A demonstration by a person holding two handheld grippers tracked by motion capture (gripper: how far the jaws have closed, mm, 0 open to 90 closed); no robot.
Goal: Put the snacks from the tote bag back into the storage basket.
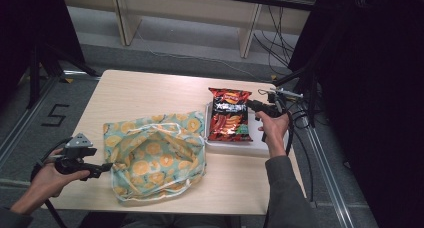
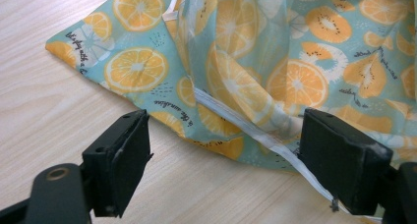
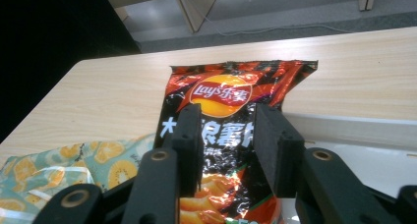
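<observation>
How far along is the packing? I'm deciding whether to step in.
Early. Done: nothing is in the fruit-print bag yet. In hand: the right gripper hangs open over the chip bag, which lies on the white tray; the left gripper is open at the fruit-print bag's rim. Left: likely gripping the chips and moving them into that bag.

Pale wood-grain laminate table top (image 1: 150, 88), smooth, matt. Teal orange-slice-print bag (image 1: 155, 158), thin crinkly film with clear glossy plastic edging. Red-and-black foil crisp packet (image 1: 229, 115), highly glossy, creased. White flat tray (image 1: 260, 145), smooth. Black matt plastic gripper pads (image 2: 123, 160), scuffed edges.
</observation>
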